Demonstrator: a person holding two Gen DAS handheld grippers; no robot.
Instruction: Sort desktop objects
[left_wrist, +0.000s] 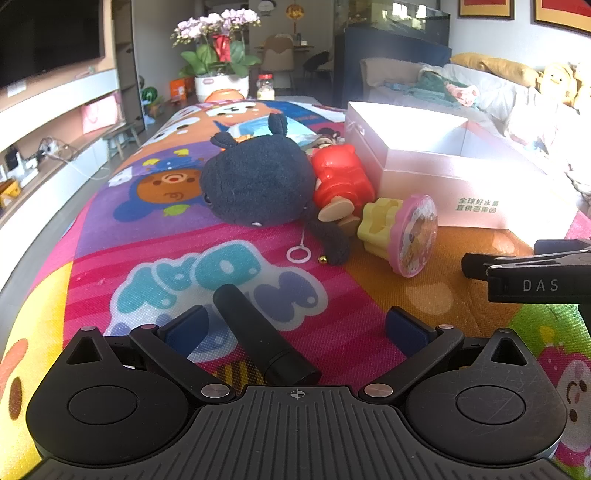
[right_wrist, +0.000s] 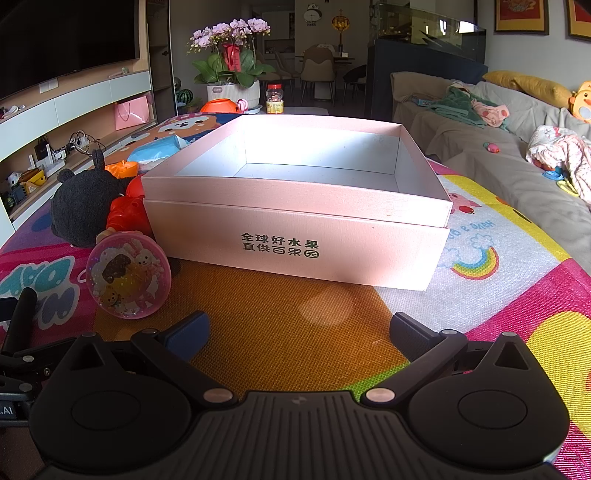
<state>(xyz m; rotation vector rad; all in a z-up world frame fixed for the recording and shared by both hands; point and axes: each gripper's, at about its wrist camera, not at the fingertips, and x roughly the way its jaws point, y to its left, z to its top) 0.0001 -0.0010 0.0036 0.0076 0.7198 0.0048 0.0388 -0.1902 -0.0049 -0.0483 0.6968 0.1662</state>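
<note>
1. Nearest us in the left wrist view: left gripper (left_wrist: 295, 328), fingers (left_wrist: 186, 326) spread wide, holding nothing.
2. Between those fingers we see a black cylinder (left_wrist: 258, 336) lying on the mat, tilted toward the left finger; whether it touches the blue pad we cannot tell.
3. Right gripper (right_wrist: 299, 334) likewise wide open, fingers (right_wrist: 410, 334) empty, over a bare orange patch of the cartoon play mat (right_wrist: 288, 332) that covers the surface.
4. Pink open box (right_wrist: 295, 218) sits straight ahead of the right gripper, green printed characters on its front wall, nothing visible inside.
5. Toys are clustered just left of the box: black plush toy (left_wrist: 258, 181), red plastic doll (left_wrist: 341, 177) lying against it and beside the box wall.
6. Yellow toy with a pink round face (left_wrist: 399, 232) lies on its side in front of the doll, near the box's front corner; same pink disc shows in the right wrist view (right_wrist: 129, 275).
7. White pull ring (left_wrist: 297, 254) on a cord and a small gold bell (left_wrist: 323, 259) lie on the mat below the plush.
8. We see part of the right gripper's black body marked "DAS" at the right edge of the left view.
9. Background: orchid pot (right_wrist: 232, 70), sofa (right_wrist: 498, 122) to the right.
</note>
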